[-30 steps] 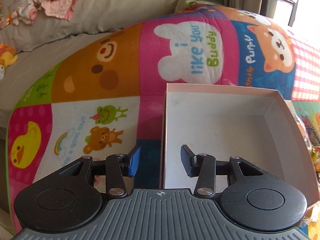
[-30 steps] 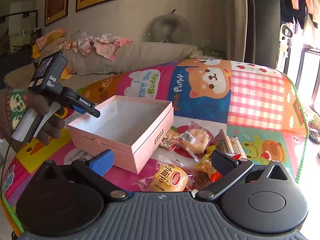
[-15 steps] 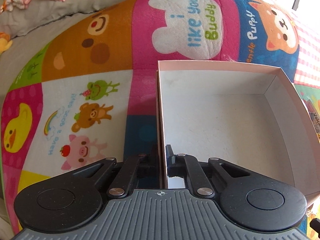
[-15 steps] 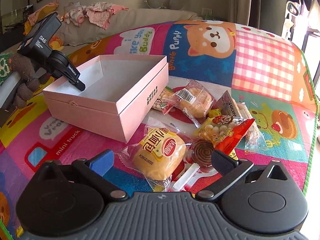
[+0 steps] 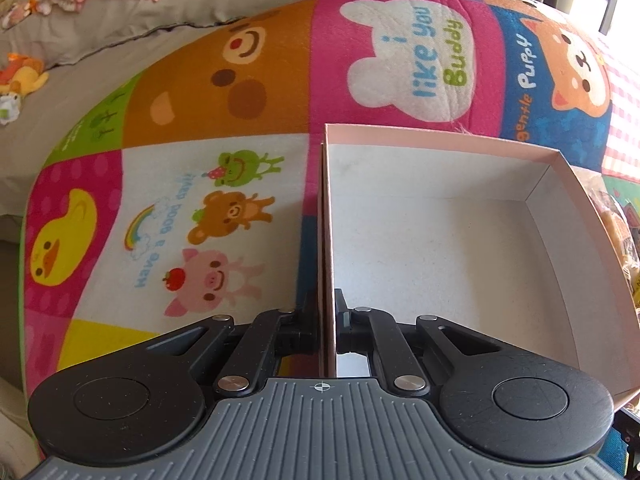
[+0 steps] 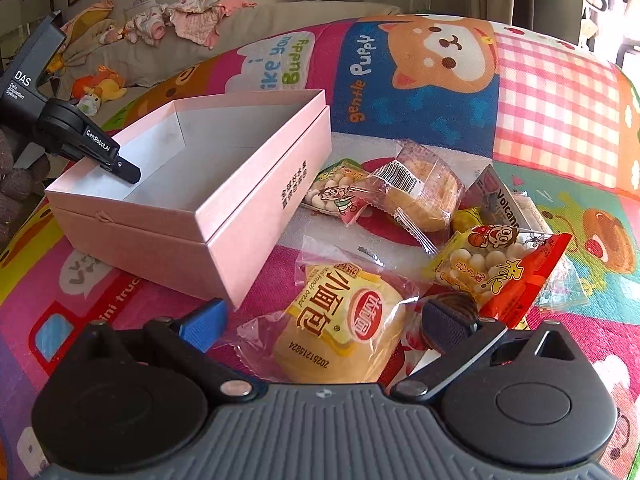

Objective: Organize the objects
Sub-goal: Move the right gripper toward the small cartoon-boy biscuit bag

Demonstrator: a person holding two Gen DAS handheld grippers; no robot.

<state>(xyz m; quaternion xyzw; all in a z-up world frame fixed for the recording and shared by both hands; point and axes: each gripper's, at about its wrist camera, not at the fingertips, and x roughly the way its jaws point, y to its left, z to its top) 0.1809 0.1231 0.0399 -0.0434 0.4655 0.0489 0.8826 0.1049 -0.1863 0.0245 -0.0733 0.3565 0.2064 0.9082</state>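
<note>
Fingers of your left gripper [image 5: 328,322] pinch the pink box [image 5: 440,240] wall; your right gripper [image 6: 320,320] gapes around the soft, crinkly bread packet [image 6: 340,320] at lower centre; squeeze gently.

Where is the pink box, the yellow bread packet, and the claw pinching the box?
pink box [image 6: 256,208], right wrist view, on its long outer side wall.
yellow bread packet [image 6: 340,320], right wrist view, on its printed label.
left claw [image 5: 328,320], left wrist view, where it pinches the box wall.

Open pink box [image 6: 224,208] on the mat, wrapped snacks [image 6: 420,192] just beside it.
</note>
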